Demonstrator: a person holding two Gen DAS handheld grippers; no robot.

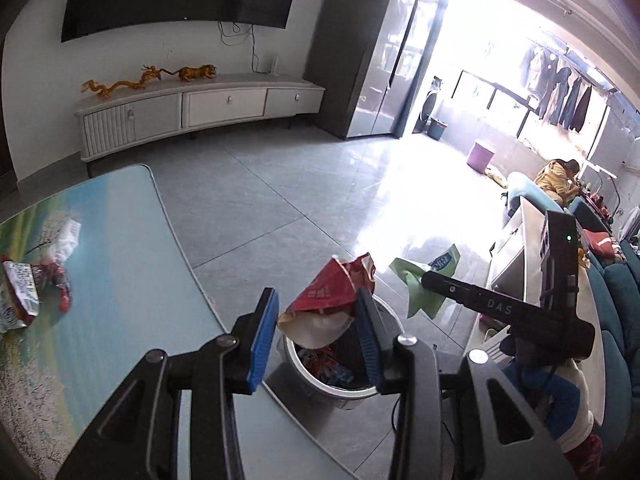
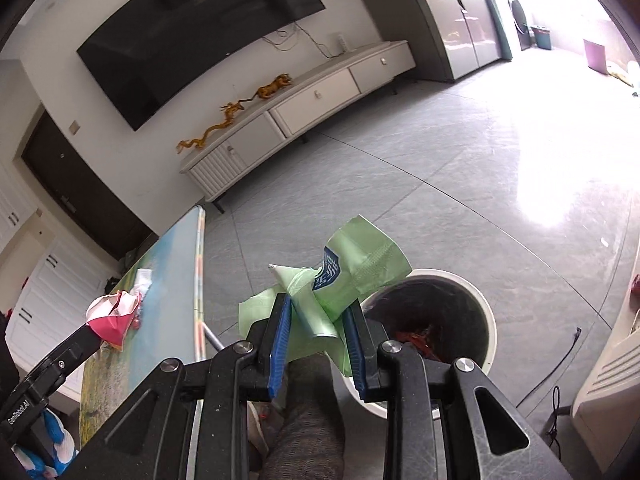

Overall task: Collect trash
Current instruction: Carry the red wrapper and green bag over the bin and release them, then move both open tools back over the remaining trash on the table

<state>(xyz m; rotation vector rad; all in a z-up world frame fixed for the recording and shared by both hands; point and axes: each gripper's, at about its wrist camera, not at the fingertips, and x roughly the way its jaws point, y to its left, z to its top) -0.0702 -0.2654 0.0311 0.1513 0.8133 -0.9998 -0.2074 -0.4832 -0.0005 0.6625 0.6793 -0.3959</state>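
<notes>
- My left gripper [image 1: 316, 340] has its jaws clamped on a crumpled red and white snack wrapper [image 1: 328, 300], pinched between the two blue pads and sticking up above them.
- That wrapper hangs right over the open mouth of the round white trash bin with a dark liner [image 1: 384, 390], which stands on the grey tiled floor [image 1: 280, 184] just beside the worktop's edge.
- Red and blue scraps already lie at the bottom of the bin.
- My right gripper [image 2: 318, 344] has its jaws closed on a pale green plastic wrapper with a blue printed label [image 2: 340, 280]; the film bulges out above and to both sides of the pads.
- The green wrapper is held in the air just beside the bin's rim [image 2: 486, 304], on the worktop side of it, not over the opening.
- From the left wrist view the green wrapper [image 1: 424, 280] shows at the tip of my right gripper, near the red one but apart from it.
- On the worktop with the blue and green landscape print [image 1: 128, 248], more litter lies near its far side: a flat red and silver printed packet [image 1: 20, 296], a small red twisted wrapper [image 1: 60, 280] beside it, and a clear and white crinkled wrapper [image 1: 66, 240] just beyond.
</notes>
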